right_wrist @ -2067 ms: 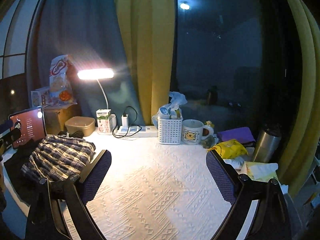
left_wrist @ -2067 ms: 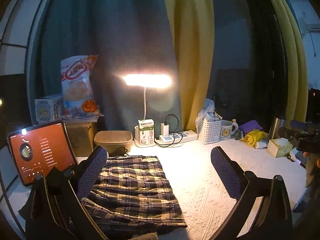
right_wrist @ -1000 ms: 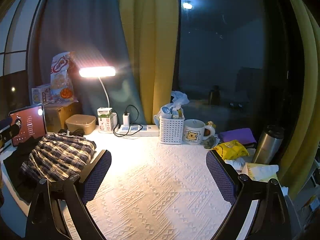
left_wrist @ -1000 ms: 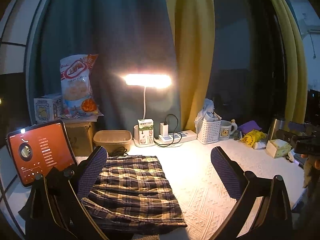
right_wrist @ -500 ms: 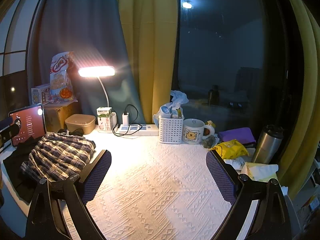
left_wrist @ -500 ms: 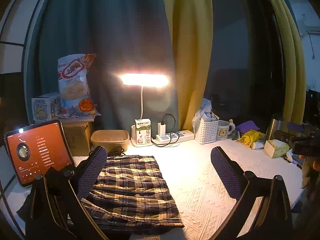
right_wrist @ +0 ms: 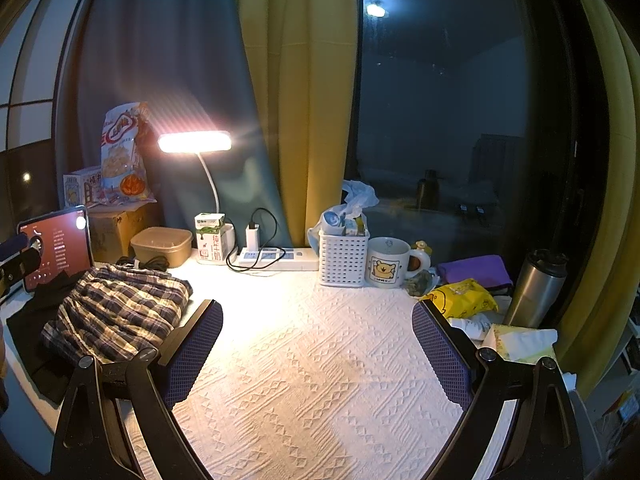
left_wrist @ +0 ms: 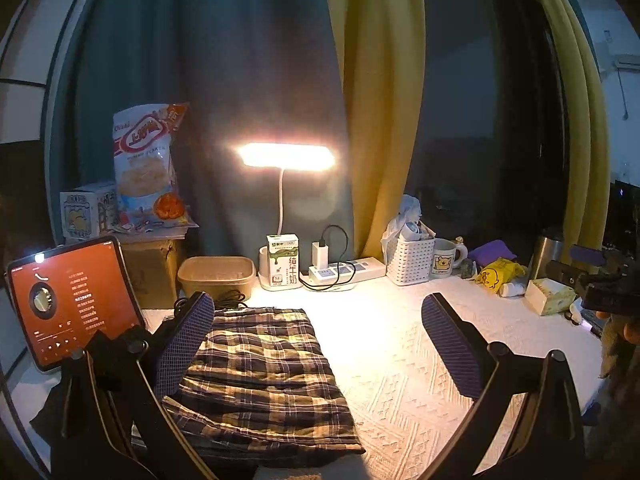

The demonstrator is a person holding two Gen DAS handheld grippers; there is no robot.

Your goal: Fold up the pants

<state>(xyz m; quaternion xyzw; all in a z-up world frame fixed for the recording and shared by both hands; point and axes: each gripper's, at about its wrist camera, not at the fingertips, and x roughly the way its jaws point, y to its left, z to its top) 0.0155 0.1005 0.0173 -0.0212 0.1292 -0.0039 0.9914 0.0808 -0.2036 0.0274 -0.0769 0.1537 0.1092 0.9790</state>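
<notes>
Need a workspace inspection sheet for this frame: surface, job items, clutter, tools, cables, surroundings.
Surface: white textured cloth, middle bare.
Job's things: plaid pants folded flat at left, over a dark garment.
Clutter: tablet, milk carton, white basket, mug, steel flask, yellow bag.
Grippers: left tool open, empty; right tool open, empty.
Cables: charger lead looping at power strip.
Surroundings: lit desk lamp, yellow curtain, dark window.
</notes>
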